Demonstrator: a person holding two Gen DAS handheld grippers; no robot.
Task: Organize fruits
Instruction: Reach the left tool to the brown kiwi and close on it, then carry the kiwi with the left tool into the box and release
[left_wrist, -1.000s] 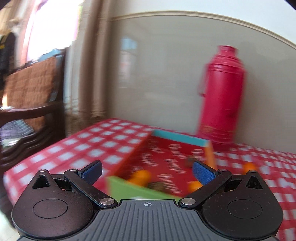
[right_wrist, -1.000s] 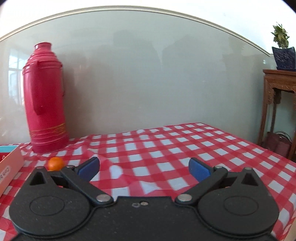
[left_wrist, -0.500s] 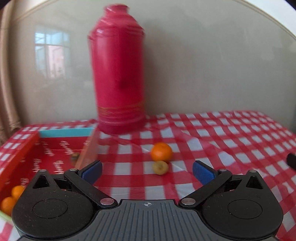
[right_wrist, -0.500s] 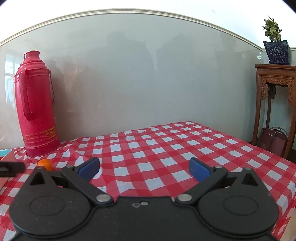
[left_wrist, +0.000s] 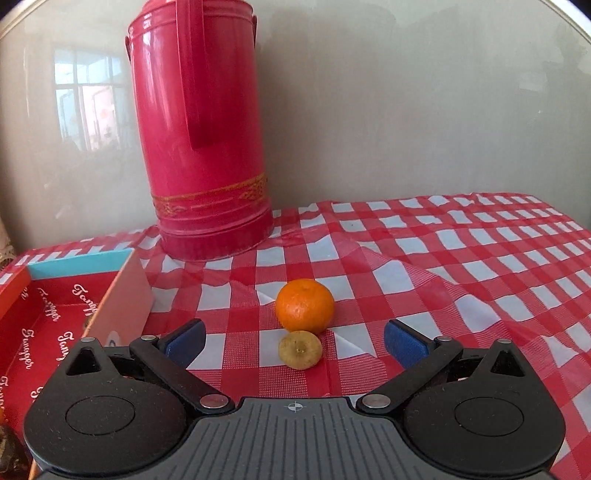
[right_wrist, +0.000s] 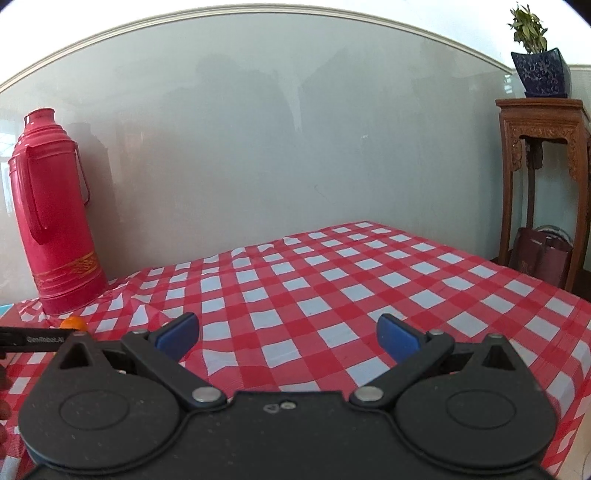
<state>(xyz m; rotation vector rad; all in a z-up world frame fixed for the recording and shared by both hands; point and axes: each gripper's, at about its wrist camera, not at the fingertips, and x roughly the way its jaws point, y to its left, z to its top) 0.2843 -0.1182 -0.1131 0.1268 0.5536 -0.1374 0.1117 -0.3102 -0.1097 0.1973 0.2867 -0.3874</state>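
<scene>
The left gripper (left_wrist: 293, 341), jaws wide and empty, has swung from the box (left_wrist: 55, 314) to frame the orange (left_wrist: 304, 304), likely next to grab.

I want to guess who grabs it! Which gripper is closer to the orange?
Left. The left gripper is open right in front of the orange, which sits between its fingers. The right gripper points at bare tablecloth, with the orange far off to its left.

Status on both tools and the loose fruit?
Left tool open, empty, lined up on the orange and small tan fruit. Right tool open, empty, over bare cloth. Both fruits outside the red box. Nothing in the way.
</scene>
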